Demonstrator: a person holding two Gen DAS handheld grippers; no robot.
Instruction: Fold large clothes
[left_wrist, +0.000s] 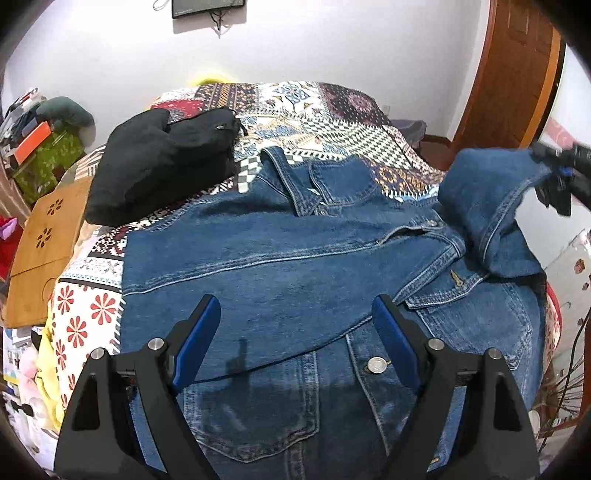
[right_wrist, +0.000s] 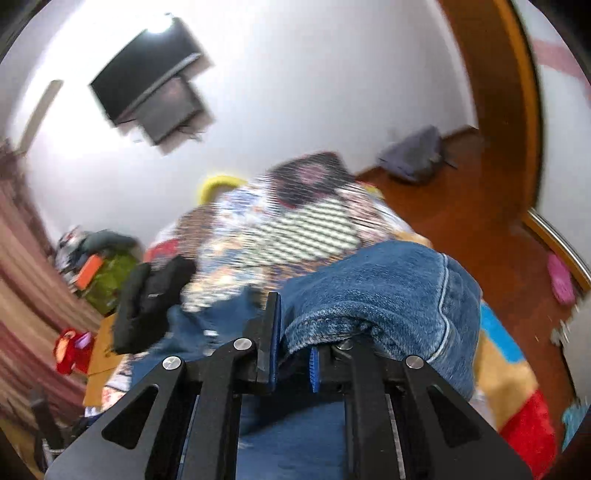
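Note:
A blue denim jacket (left_wrist: 280, 266) lies spread on the patterned bedspread (left_wrist: 317, 110), one sleeve folded across its chest. My left gripper (left_wrist: 295, 325) hovers open above the jacket's lower front, blue pads wide apart and empty. The jacket's other sleeve (left_wrist: 484, 192) is lifted off the bed at the right, and my right gripper (left_wrist: 554, 166) is clamped on its cuff end. In the tilted, blurred right wrist view the sleeve (right_wrist: 384, 295) bunches over the right gripper (right_wrist: 295, 350), whose blue pads pinch the denim.
A folded black garment (left_wrist: 159, 162) rests on the bed's far left. A wooden board (left_wrist: 44, 243) and cluttered boxes (left_wrist: 40, 147) stand left of the bed. A wooden door (left_wrist: 513, 70) and red-brown floor (right_wrist: 461, 206) lie to the right, with a grey bag (right_wrist: 413, 155) on the floor.

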